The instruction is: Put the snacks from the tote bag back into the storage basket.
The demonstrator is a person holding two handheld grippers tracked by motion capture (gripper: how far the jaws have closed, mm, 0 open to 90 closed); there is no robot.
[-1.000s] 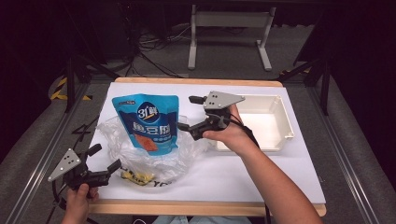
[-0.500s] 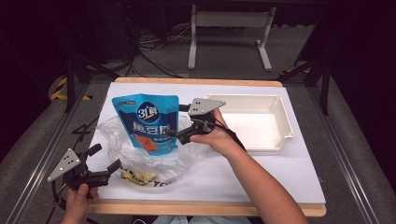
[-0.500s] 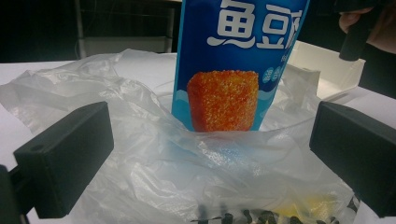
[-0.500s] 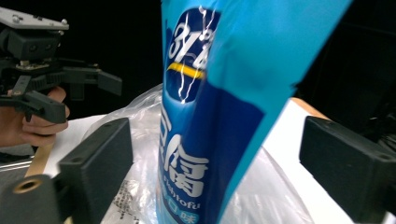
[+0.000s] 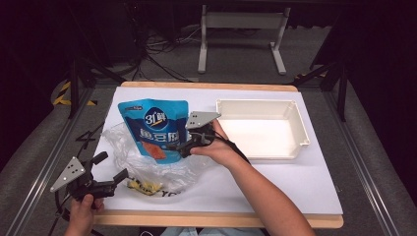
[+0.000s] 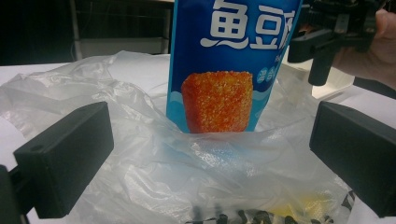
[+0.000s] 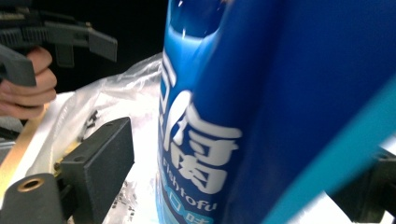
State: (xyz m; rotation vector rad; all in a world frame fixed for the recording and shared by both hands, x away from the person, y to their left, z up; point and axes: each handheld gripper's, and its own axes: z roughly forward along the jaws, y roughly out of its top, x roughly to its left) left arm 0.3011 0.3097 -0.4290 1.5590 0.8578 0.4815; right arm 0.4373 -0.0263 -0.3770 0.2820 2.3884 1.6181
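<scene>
The blue pouch [image 7: 261,112] is blurred, hiding most of the right hand-held gripper's [image 7: 243,186] far jaw.

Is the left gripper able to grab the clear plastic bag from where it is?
Probably yes: the left gripper is open, and the plastic bag lies right between its jaws, nothing blocking.

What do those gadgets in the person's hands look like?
Each tool, left and right, is a black plastic handheld frame with two blocky, square-ended black jaws and a flat grey three-cornered plate on top, dotted with small holes. A thin black cable trails from each. The forearms are bare, with no sleeves in view.
</scene>
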